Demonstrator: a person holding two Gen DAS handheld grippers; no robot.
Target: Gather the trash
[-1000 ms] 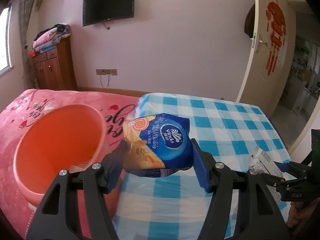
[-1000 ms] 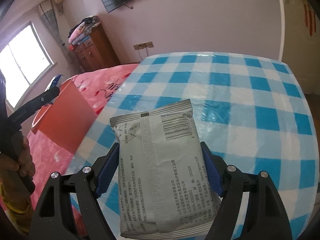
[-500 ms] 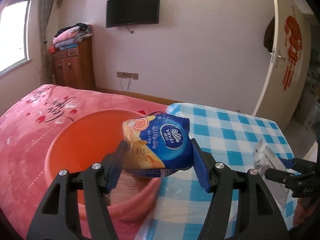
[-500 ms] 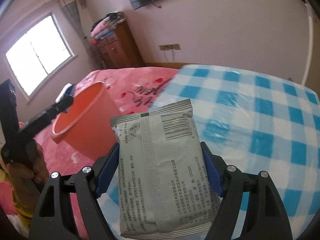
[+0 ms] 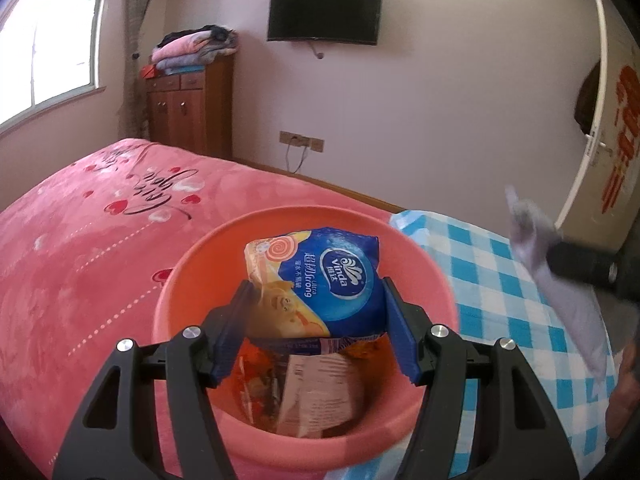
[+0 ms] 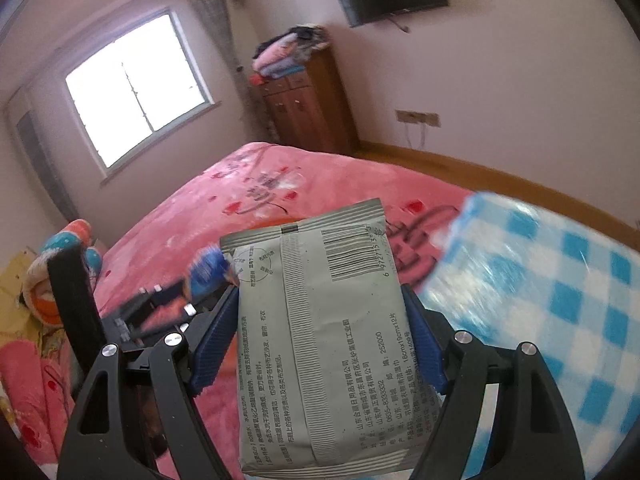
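The crinkled blue-and-yellow plastic tissue pack (image 5: 320, 284) carries a round white-ringed emblem reading "Vinda" with the Chinese characters 维达, and beside it "超韧" and "Ultra Strong". The flat grey plastic wipes pouch (image 6: 324, 344) bears a black barcode with digits beginning "6 972715", lines of small Chinese print, the number "252000", the phone number "0635-8333332" and the size "16cm×19cm×12片".

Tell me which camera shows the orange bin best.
Left wrist view: the orange bin shows its whole rim and the wrappers inside, under the blue tissue pack. In the right wrist view the grey packet hides the bin almost entirely.
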